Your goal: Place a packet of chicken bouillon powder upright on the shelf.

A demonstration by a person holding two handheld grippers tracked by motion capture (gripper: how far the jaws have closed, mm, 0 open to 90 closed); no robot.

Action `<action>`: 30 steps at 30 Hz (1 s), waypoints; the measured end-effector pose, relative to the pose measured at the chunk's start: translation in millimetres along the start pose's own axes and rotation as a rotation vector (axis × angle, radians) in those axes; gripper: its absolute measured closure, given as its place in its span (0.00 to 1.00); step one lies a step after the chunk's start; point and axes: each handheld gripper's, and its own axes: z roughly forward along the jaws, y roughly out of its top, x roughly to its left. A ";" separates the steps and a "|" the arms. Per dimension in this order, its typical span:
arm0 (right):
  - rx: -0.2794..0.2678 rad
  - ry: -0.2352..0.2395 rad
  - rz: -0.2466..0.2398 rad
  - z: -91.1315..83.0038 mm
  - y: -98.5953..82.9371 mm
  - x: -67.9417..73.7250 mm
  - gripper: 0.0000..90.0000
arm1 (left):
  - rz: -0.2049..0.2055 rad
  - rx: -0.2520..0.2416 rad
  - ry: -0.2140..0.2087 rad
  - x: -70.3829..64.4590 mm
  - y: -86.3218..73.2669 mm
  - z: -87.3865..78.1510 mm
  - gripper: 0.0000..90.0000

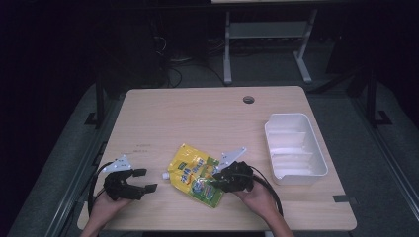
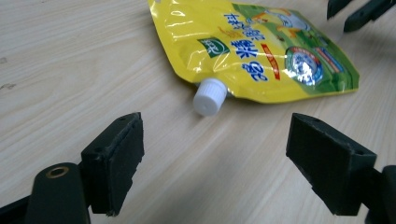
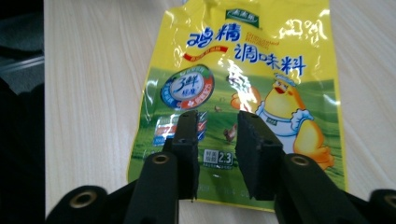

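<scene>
Right gripper (image 3: 215, 140), jaws narrowed but still apart, poised over the yellow pouch (image 3: 243, 102); left gripper (image 2: 215, 163) waits wide open near its cap (image 2: 210, 96), white bin (image 1: 295, 148) likely next

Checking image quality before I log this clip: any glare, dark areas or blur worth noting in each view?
High view: table well lit, surroundings nearly black, picture soft. Left gripper view: glare streaks on the pouch, cap sharp, near jaws slightly soft. Right gripper view: bright glare patches on the pouch print, dark left edge, jaws shadowed.
</scene>
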 end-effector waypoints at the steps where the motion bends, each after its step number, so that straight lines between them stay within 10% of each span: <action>1: 0.000 0.000 0.000 0.0 0.0 0.0 0.79 | -0.012 -0.002 -0.004 0.4 2.0 1.2 0.22; 30: 0.073 -0.032 -0.011 14.5 -10.9 1.5 0.95 | -0.143 0.231 0.002 18.7 80.9 67.7 0.48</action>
